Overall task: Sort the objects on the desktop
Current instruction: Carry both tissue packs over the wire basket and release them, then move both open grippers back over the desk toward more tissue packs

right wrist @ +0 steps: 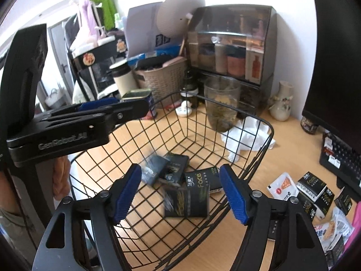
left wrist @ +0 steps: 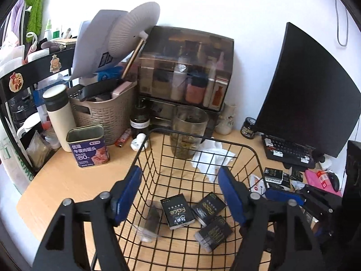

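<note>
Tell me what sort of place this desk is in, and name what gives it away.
Most likely a home desk in a bedroom or dorm room. A monitor stands over a keyboard on the wooden desk, a smoked-plastic cosmetics organiser full of bottles sits against the wall, and clothes hang in the background.

Wire basket [left wrist: 203, 149]: open at the top, its floor part bare at lower left, black packets [left wrist: 194, 212] lying at centre.
Behind its far rim, touching or nearly so: glass tumbler [left wrist: 188, 131], crumpled white tissue [left wrist: 212, 158].
Left of frame: bare desk strip [left wrist: 74, 180], bounded by purple tin [left wrist: 89, 145], white flask [left wrist: 59, 115] and woven bin [left wrist: 106, 115].
Right: keyboard [left wrist: 288, 150], monitor [left wrist: 309, 94], scattered packets [right wrist: 313, 189]; little free surface.
</note>
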Demonstrator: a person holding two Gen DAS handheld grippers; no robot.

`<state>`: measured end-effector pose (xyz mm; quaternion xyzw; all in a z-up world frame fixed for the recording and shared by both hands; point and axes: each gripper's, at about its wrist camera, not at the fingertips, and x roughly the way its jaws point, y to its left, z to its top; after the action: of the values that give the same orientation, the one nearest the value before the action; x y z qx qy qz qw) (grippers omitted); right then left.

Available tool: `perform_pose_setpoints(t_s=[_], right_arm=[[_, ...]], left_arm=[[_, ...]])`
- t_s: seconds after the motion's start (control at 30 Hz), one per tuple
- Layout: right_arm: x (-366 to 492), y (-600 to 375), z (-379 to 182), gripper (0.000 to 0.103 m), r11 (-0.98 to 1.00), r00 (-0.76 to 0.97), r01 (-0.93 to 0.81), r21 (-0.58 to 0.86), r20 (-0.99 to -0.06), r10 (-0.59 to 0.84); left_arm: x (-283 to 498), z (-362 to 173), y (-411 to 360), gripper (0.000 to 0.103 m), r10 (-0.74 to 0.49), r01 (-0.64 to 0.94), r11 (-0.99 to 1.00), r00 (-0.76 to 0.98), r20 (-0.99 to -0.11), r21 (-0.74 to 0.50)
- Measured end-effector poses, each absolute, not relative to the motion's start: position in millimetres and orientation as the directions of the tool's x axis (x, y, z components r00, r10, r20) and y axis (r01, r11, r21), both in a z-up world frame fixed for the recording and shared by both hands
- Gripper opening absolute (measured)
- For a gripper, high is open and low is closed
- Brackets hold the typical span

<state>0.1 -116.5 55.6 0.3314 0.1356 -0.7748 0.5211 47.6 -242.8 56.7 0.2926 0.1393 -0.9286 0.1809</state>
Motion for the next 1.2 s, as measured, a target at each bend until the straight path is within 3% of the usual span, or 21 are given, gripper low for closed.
perform_pose_setpoints(t_s=[0.33, 0.6, 0.87, 1.0, 1.2], right_arm=[[6, -110, 58, 0.071, -0.410, -0.245, 0.905, 0.109, -0.654, -0.715], [-5, -68, 64, 0.071, -0.448, -0.281, 0.887, 0.111, -0.640, -0.715], [-29, 29, 70, 0.071, -0.585, -0.429, 0.808, 0.062, -0.620, -0.658], [-48, 86, 68, 0.072, -0.655, -0.483, 0.752, 0.080, -0.610, -0.629], [-67, 142, 62, 0.072, -0.718, -0.526, 0.691, 0.089, -0.620, -0.583]], left_arm=[[42, 54, -237, 0.074, -0.252, 0.413, -0.900, -0.752, -0.609, -0.138], [38, 57, -217, 0.079, -0.154, 0.324, -0.927, -0.790, -0.594, -0.190], [17, 60, -137, 0.080, -0.040, 0.160, -0.975, -0.814, -0.580, -0.156], [2, 55, -90, 0.090, 0.030, 0.070, -0.986, -0.819, -0.573, -0.152], [-30, 38, -35, 0.094, 0.100, -0.030, -0.992, -0.768, -0.633, -0.120]])
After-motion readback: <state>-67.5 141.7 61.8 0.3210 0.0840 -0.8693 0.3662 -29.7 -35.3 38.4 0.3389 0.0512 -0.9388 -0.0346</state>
